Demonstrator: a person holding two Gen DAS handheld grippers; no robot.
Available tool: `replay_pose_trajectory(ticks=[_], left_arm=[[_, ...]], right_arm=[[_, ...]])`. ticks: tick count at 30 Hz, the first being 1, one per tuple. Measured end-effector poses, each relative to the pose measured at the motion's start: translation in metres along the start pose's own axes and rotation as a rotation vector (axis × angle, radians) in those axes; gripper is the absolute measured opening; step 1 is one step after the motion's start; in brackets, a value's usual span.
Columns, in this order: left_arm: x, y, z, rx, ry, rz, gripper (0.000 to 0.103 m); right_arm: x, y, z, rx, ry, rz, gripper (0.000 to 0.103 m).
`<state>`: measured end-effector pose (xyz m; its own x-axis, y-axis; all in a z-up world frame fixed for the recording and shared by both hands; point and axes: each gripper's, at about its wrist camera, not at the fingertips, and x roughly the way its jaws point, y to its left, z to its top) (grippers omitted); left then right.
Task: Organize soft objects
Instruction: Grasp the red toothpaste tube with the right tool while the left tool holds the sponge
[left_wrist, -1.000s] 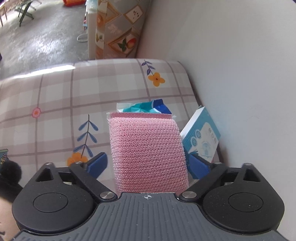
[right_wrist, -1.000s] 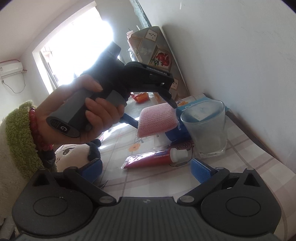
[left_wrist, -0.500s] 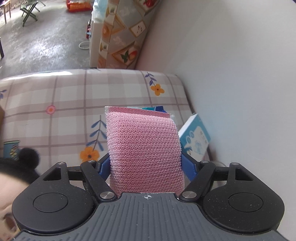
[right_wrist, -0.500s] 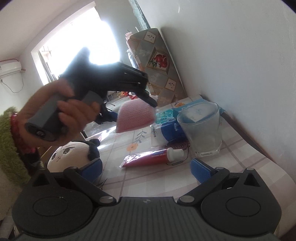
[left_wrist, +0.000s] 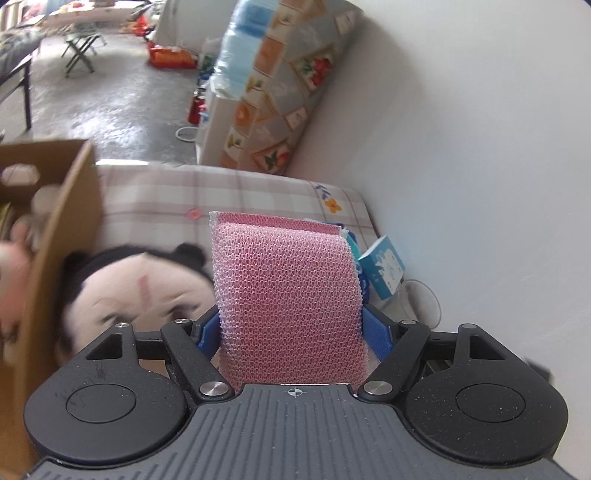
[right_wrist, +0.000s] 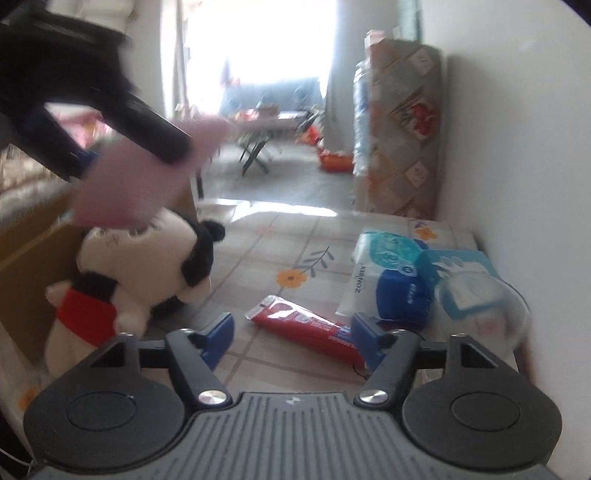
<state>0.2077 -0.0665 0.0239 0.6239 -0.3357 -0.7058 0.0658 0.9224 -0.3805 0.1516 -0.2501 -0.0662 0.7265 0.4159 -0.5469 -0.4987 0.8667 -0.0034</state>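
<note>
One soft item, the pink mesh sponge, is in transit: we hold it upright between the blue fingers of the left gripper, whose pads press in on both of its sides, so it is clamped and clear of the counter. It hangs above the plush doll, just beside the open cardboard box at left. We judge the box to be the collection point for soft things. We carry the sponge over the box wall before releasing, keeping the grip firm because the mesh compresses and could slip. The right gripper has nothing between its fingers and they are closing; it hovers over the red tube, with the glass and the tissue pack nearby. We judge the tube and glass not soft, so we leave them.
</note>
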Motion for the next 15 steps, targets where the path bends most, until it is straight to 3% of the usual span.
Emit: replay_pose_trajectory(ticks=[6,15], left_arm=[[-0.025,0.031,-0.020,-0.074,-0.041,-0.040,0.075],[-0.048,0.063,-0.041,-0.118,-0.089,-0.080,0.075]], right_arm=[[0.046,0.005,0.016,-0.105,0.123,-0.022,0.069],[0.081,0.001,0.017,-0.117,0.266,-0.046,0.072]])
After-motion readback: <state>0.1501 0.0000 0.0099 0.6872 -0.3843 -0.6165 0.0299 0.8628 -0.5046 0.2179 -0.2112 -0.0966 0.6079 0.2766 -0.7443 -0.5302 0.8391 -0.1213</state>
